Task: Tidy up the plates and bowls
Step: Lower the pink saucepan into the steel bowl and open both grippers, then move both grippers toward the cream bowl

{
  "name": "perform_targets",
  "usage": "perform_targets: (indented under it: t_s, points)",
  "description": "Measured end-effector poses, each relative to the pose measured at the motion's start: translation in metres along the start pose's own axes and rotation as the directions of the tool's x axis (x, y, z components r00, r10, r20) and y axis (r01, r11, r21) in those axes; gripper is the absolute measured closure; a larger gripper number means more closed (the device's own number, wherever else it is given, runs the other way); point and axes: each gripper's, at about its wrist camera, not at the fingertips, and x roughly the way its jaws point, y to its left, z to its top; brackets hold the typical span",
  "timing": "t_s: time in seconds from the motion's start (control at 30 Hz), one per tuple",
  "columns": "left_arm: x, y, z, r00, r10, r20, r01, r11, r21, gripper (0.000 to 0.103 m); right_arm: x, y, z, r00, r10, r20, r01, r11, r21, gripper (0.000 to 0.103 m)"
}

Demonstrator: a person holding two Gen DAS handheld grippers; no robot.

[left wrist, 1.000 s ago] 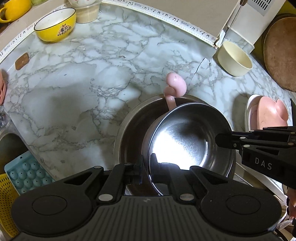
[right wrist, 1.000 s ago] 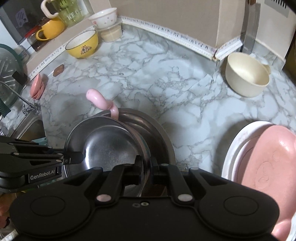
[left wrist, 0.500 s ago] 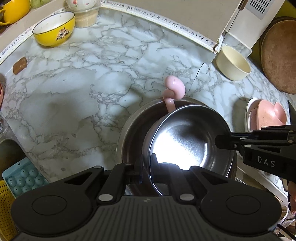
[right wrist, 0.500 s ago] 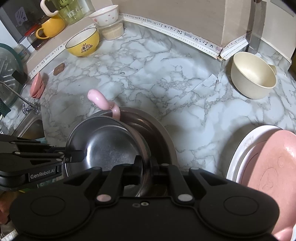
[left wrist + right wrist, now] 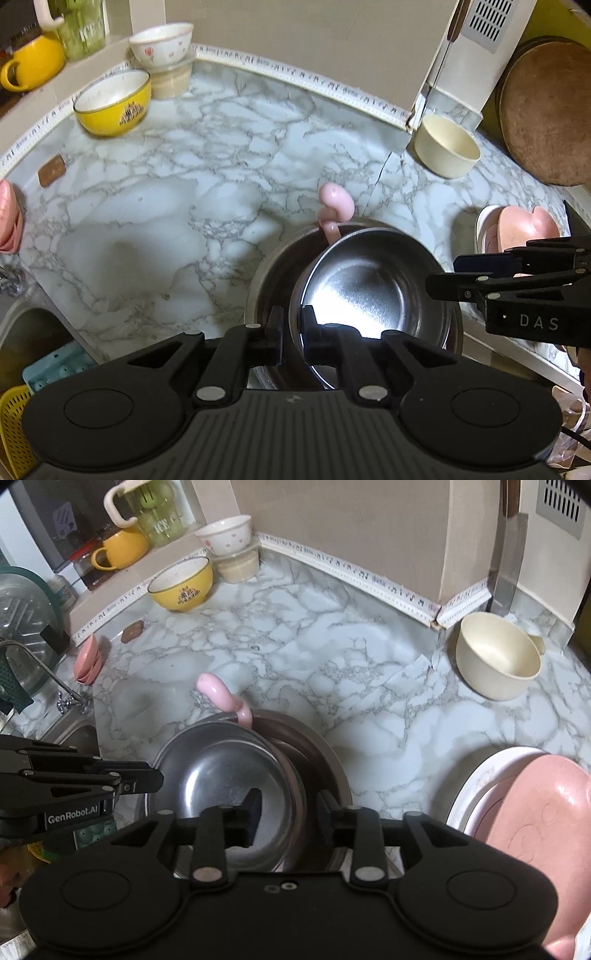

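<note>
A small steel bowl with a pink handle (image 5: 373, 288) sits inside a larger steel bowl (image 5: 269, 273) on the marble counter. My left gripper (image 5: 293, 332) is shut on the small bowl's near rim. My right gripper (image 5: 288, 808) is open, its fingers standing either side of the same bowl's (image 5: 221, 775) right rim without touching it. The larger bowl (image 5: 325, 760) shows beneath. The pink handle (image 5: 221, 694) points toward the back.
A yellow bowl (image 5: 114, 101), a white flowered bowl (image 5: 162, 42) on a tub, a cream bowl (image 5: 447, 149) and a pink plate on a white plate (image 5: 532, 812) stand around. A sink (image 5: 22, 332) lies at left, a round board (image 5: 550, 110) at right.
My right gripper has opened and let go of the small bowl's rim. Both cameras have pulled back and up, showing more of the back wall. The left gripper stays shut on the rim.
</note>
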Motion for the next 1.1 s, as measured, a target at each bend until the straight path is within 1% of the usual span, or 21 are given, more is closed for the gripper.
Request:
perform_targets:
  t_s: [0.2,0.3,0.33,0.4,0.47,0.5,0.53,0.57,0.6,0.73,0.8,0.87,0.9,0.93,1.0,1.1]
  points:
    - [-0.017,0.0,0.005,0.999,0.01,0.048,-0.011,1.0,0.016,0.093,-0.018,0.002,0.001,0.999,-0.001,0.051,0.001,1.0,-0.016,0.053]
    - [-0.023,-0.003,0.008,0.998,0.009,0.065,-0.011,1.0,0.023,0.092,-0.028,0.001,0.003,0.997,-0.003,0.076,0.005,1.0,-0.022,0.045]
    - [-0.025,-0.005,0.01,0.997,0.011,0.072,-0.013,1.0,0.027,0.09,-0.031,0.001,0.004,0.996,-0.003,0.084,0.005,1.0,-0.025,0.044]
    - [-0.027,-0.009,0.013,0.996,0.009,0.084,-0.012,0.999,0.032,0.085,-0.036,-0.003,0.006,0.995,-0.004,0.096,0.007,1.0,-0.027,0.041]
    - [-0.031,-0.014,0.017,0.995,0.007,0.103,-0.01,0.999,0.036,0.069,-0.042,-0.007,0.007,0.994,-0.007,0.11,0.011,1.0,-0.028,0.039]
    - [-0.032,-0.017,0.018,0.994,0.008,0.113,-0.012,0.999,0.037,0.064,-0.045,-0.009,0.008,0.993,-0.009,0.117,0.012,1.0,-0.029,0.039]
    - [-0.034,-0.019,0.021,0.992,0.01,0.125,-0.015,0.999,0.039,0.055,-0.048,-0.013,0.009,0.992,-0.011,0.124,0.014,1.0,-0.028,0.039]
    - [-0.036,-0.023,0.024,0.99,0.012,0.137,-0.018,0.999,0.041,0.05,-0.051,-0.017,0.011,0.991,-0.013,0.133,0.016,1.0,-0.023,0.036]
    - [-0.036,-0.026,0.027,0.989,0.012,0.146,-0.018,0.999,0.045,0.05,-0.054,-0.021,0.012,0.99,-0.017,0.142,0.02,1.0,-0.02,0.032]
    - [-0.036,-0.042,0.042,0.987,-0.002,0.16,-0.006,0.999,0.051,0.048,-0.066,-0.044,0.017,0.984,-0.035,0.177,0.035,0.999,0.004,0.026]
    - [-0.034,-0.054,0.051,0.984,-0.013,0.176,0.003,0.998,0.056,0.042,-0.071,-0.058,0.022,0.98,-0.05,0.194,0.047,0.999,0.022,0.021]
    - [-0.031,-0.067,0.06,0.979,-0.019,0.202,0.005,0.998,0.067,0.031,-0.074,-0.074,0.027,0.978,-0.057,0.202,0.052,0.998,0.033,0.017]
    - [-0.029,-0.073,0.063,0.977,-0.02,0.213,0.005,0.998,0.07,0.03,-0.076,-0.081,0.03,0.977,-0.06,0.205,0.053,0.998,0.041,0.015]
    - [-0.027,-0.08,0.067,0.975,-0.021,0.222,0.006,0.998,0.069,0.029,-0.077,-0.089,0.032,0.976,-0.065,0.209,0.056,0.997,0.049,0.014]
    - [-0.02,-0.094,0.076,0.973,-0.035,0.228,0.018,0.997,0.074,0.029,-0.078,-0.105,0.037,0.973,-0.082,0.214,0.071,0.996,0.06,0.009]
    - [-0.008,-0.113,0.09,0.972,-0.046,0.23,0.032,0.997,0.067,0.029,-0.077,-0.129,0.045,0.969,-0.111,0.222,0.094,0.992,0.088,0.008]
